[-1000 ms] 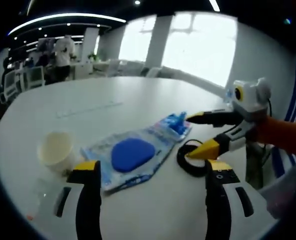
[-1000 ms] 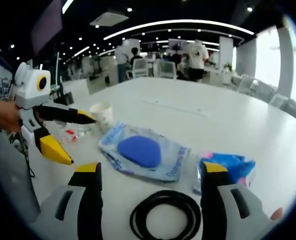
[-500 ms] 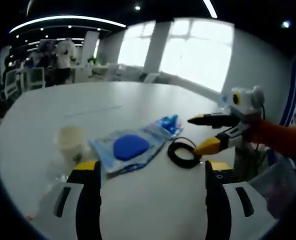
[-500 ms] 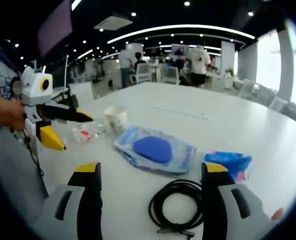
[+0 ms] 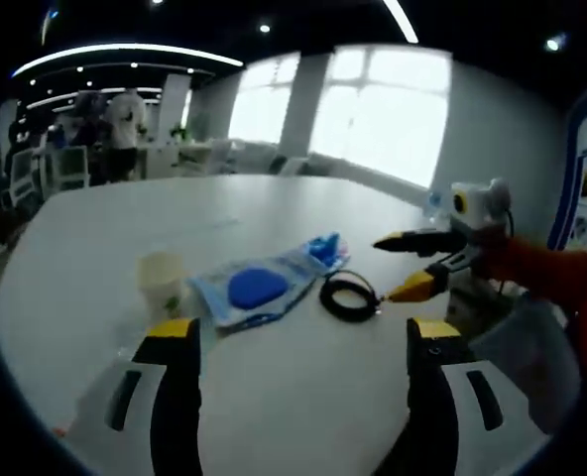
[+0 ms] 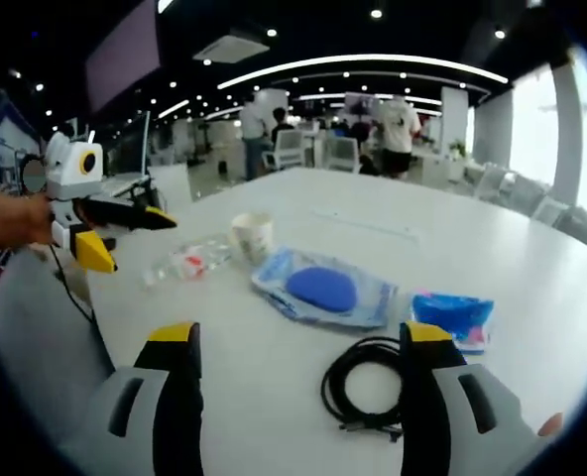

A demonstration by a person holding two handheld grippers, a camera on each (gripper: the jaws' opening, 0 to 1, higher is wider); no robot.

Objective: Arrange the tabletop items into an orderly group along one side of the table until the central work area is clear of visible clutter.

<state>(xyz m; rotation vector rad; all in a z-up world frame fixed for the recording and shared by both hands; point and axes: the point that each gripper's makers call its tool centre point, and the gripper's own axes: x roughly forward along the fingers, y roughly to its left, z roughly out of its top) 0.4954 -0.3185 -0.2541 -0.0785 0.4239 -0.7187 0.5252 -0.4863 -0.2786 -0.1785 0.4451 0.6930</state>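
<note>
Along the table's near edge, both grippers have pulled back, jaws apart and empty; nothing grasped yet.
Coiled black cable [image 6: 371, 387], clear packet holding a blue oval pad [image 6: 325, 290], blue wrapped pack [image 6: 453, 317], cream paper cup [image 6: 253, 236] sit mid-table [image 6: 531, 268]; crumpled clear wrapper [image 6: 186, 264] contents unreadable.

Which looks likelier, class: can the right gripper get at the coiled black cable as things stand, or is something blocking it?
Probably yes. In the right gripper view the coiled black cable lies just ahead of the open right gripper, on bare table, nothing between them.
</note>
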